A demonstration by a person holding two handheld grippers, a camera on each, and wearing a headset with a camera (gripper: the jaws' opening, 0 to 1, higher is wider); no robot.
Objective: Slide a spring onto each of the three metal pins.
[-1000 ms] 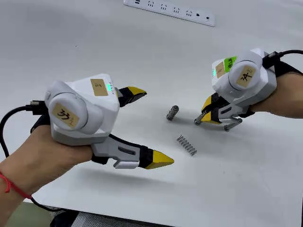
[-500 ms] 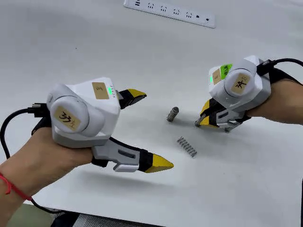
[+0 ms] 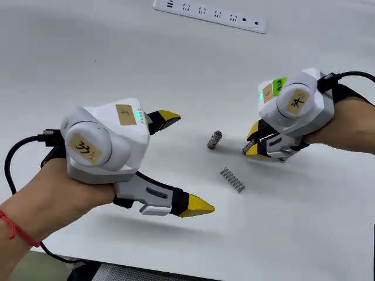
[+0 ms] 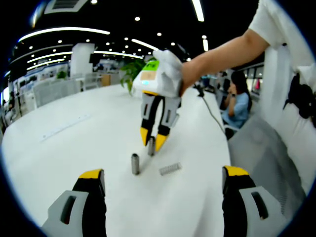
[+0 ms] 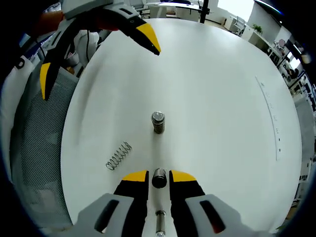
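My right gripper (image 3: 253,143) is shut on a short spring (image 5: 159,177), its end pointing down at the white table (image 3: 117,52); I cannot tell whether a pin sits inside it. A bare metal pin (image 5: 159,219) lies under the right gripper's jaws. Just ahead, a pin wearing a spring (image 3: 214,139) (image 5: 157,122) (image 4: 135,164) stands upright. A loose spring (image 3: 232,179) (image 5: 118,155) (image 4: 170,169) lies flat nearer me. My left gripper (image 3: 184,161) (image 4: 163,177) hovers wide open, left of these parts, holding nothing. The right gripper (image 4: 153,140) faces it across the parts.
A white power strip (image 3: 211,13) lies along the table's far side. The table's front edge (image 3: 176,269) runs just below my left hand, with a black cable (image 3: 12,164) trailing off it. People sit at desks in the office behind (image 4: 239,98).
The right gripper has tipped and drawn slightly toward the standing pin, still holding its spring. The left gripper and the loose parts stay where they were.
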